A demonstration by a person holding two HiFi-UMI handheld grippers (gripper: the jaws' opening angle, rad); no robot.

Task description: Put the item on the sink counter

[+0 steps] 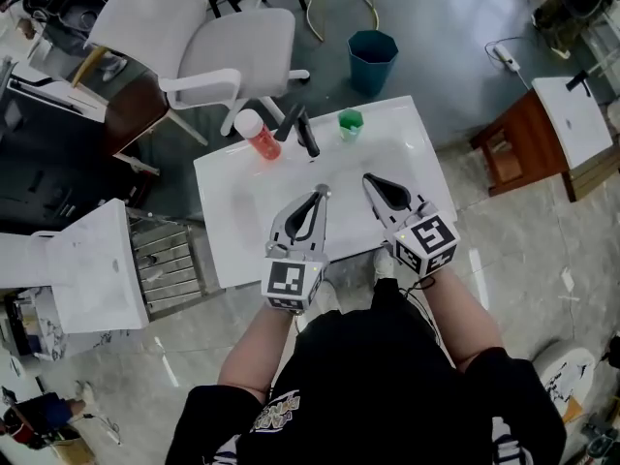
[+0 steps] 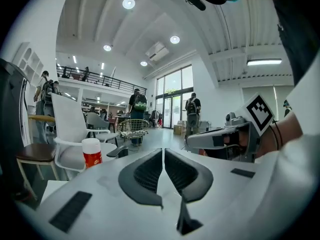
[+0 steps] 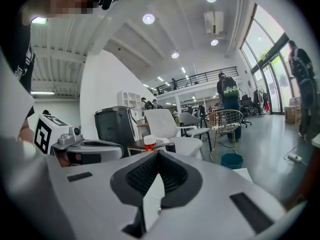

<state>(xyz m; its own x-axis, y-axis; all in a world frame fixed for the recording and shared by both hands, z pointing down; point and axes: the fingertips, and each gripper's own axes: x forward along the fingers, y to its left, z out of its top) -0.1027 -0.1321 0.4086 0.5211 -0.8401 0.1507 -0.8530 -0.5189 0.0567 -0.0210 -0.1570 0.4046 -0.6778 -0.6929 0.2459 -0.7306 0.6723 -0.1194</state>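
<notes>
A white chair stands on the floor behind the white sink counter. A red bottle with a white cap stands upright on the counter's back left edge. The dark faucet is just to its right, and a green cup stands beyond the faucet, with a teal bin on the floor behind it.

The left gripper hovers over the basin near the front edge. Its jaws are pressed together with nothing between them. The right gripper is close beside it over the basin, its jaws also closed and empty. A wooden stool stands well off to the right.
</notes>
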